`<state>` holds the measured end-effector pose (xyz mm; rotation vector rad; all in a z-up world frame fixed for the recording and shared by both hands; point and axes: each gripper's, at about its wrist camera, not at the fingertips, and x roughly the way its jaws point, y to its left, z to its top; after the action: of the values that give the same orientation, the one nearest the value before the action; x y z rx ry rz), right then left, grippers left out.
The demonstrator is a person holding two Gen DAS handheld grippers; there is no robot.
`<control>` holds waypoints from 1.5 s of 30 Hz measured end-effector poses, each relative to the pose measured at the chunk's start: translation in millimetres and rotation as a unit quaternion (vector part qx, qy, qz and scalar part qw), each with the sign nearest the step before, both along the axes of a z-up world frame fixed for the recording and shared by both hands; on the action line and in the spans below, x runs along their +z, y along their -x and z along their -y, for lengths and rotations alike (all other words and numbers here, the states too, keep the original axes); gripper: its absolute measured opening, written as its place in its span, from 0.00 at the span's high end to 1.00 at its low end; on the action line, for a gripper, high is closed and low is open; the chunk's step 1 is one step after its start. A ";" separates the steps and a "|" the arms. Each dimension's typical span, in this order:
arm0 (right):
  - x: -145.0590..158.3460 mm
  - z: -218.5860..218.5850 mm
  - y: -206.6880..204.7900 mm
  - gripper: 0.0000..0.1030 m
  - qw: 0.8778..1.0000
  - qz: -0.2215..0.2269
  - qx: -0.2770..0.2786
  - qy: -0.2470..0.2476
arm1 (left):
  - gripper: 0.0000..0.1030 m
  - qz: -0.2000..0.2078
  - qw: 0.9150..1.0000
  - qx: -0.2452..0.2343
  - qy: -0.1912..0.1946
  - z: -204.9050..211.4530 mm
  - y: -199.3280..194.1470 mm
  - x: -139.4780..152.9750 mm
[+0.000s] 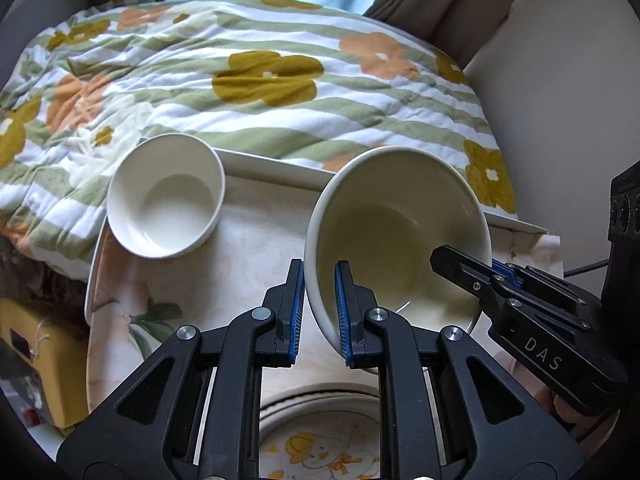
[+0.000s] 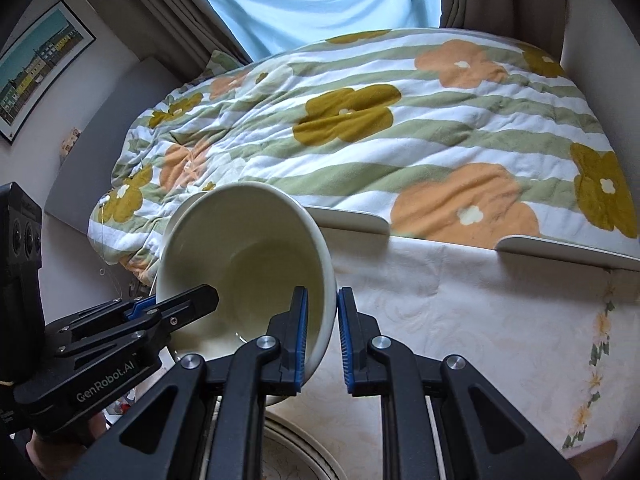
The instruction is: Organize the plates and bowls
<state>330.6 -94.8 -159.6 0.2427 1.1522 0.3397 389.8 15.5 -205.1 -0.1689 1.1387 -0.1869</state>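
Observation:
A large cream bowl (image 1: 400,224) is held above the table between both grippers. My left gripper (image 1: 319,304) is shut on its left rim, one finger inside and one outside. My right gripper (image 2: 323,332) is shut on the opposite rim of the same bowl (image 2: 240,256); it also shows in the left wrist view (image 1: 480,276). A smaller white bowl (image 1: 166,196) sits upright on the table at the left, near the back edge. A plate with a yellow cartoon print (image 1: 320,440) lies below the held bowl, partly hidden by my fingers.
The table has a pale floral cloth (image 2: 460,320) and a white raised rail (image 2: 352,218) along its back. A bed with a striped flower quilt (image 1: 260,72) lies right behind. A yellow box (image 1: 40,360) stands at the table's left.

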 end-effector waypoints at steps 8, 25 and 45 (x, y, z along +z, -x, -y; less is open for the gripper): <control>44.0 83.4 62.5 0.87 0.998 0.034 -0.046 0.001 | 0.87 0.025 0.998 -0.049 0.002 88.0 51.2 35.8; 22.6 225.8 182.0 0.87 0.993 -0.021 -0.118 0.006 | 0.87 -0.026 0.990 -0.141 -0.006 246.3 150.8 3.5; -46.6 238.0 200.5 0.87 0.978 -0.107 -0.180 0.017 | 0.87 -0.089 0.961 -0.248 -0.088 288.2 138.8 -72.2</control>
<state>130.1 -332.8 -206.2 0.4597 1.2963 -0.0284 251.0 -272.7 -277.3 0.2675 1.3559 -0.5209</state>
